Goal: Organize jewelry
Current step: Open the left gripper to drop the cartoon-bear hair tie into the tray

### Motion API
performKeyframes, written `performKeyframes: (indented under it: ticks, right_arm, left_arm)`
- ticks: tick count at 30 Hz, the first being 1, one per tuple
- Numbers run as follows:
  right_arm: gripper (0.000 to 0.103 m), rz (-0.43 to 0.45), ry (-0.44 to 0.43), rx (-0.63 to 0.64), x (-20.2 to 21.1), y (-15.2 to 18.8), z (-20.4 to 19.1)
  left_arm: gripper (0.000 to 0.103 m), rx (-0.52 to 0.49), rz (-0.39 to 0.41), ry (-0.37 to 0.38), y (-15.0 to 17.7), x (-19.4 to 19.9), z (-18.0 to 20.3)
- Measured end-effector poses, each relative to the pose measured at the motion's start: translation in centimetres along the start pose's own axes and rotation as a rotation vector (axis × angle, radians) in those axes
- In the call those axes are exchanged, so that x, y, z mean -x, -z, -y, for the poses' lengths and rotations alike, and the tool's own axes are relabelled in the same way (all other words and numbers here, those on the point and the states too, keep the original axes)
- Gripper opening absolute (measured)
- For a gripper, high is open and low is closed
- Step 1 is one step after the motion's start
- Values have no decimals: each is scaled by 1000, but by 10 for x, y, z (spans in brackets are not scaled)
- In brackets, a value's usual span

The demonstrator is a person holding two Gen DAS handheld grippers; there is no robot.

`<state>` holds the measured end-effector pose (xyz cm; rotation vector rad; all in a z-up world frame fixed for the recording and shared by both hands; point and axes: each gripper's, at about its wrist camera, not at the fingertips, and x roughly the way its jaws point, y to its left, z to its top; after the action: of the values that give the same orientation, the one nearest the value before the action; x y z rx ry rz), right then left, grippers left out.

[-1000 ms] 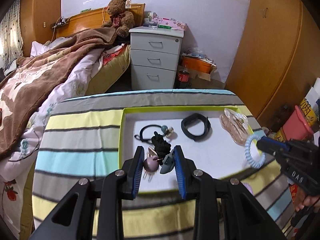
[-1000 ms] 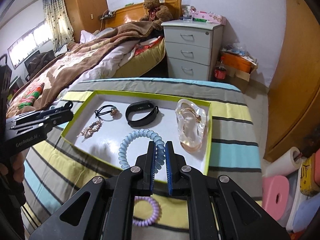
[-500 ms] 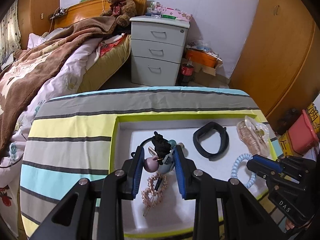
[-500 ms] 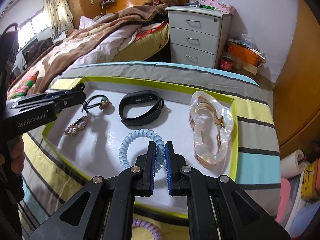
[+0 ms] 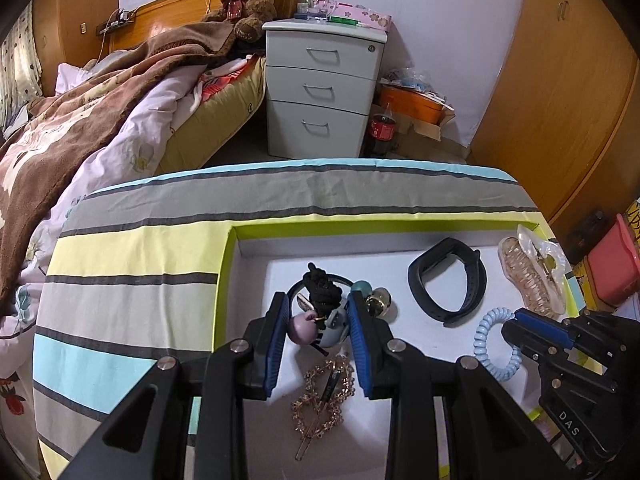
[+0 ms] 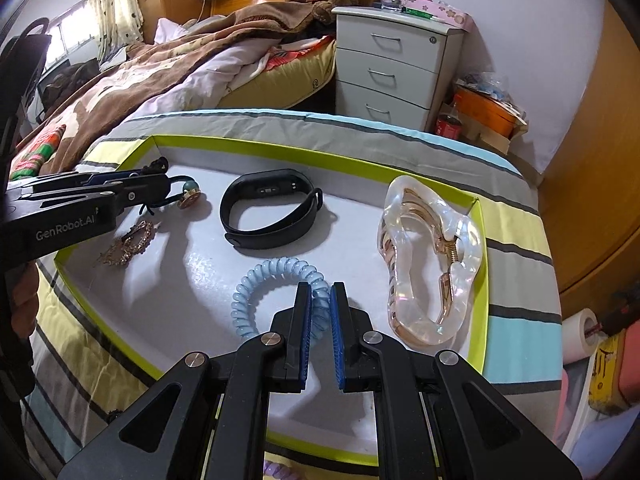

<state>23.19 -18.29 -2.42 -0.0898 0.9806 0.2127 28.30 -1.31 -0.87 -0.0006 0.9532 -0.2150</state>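
Observation:
A shallow tray with a lime-green rim lies on the striped cloth. My left gripper is shut on a black hair tie with charms, held over the tray's left part above another hair tie with beads. My right gripper is shut on a light blue coil hair tie, low over the tray floor. In the tray lie a black wristband, a clear claw hair clip and a gold hair pin.
A purple coil hair tie lies on the cloth just in front of the tray. A bed stands at the left, a white drawer unit behind, and wooden wardrobes at the right.
Both grippers have moved forward and down over the tray with their items. The blue coil tie has come from outside the tray's right edge to low over its floor.

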Motion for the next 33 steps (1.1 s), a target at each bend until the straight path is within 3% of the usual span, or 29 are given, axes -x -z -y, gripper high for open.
performKeyframes:
  ticks: [14, 20, 24, 33]
  right_arm:
    - [10, 13, 17, 2, 1, 0, 0]
    - [10, 17, 18, -2, 3, -1, 0]
    - [11, 19, 16, -2, 5, -1, -1]
    - [21, 33, 20, -13, 12, 1, 0]
  left_arm:
    - [32, -6, -22, 2, 1, -9, 2]
    - [43, -5, -16, 5, 1, -6, 2]
    - [43, -8, -12, 6, 2, -3, 3]
    - [49, -6, -5, 8, 6, 7, 7]
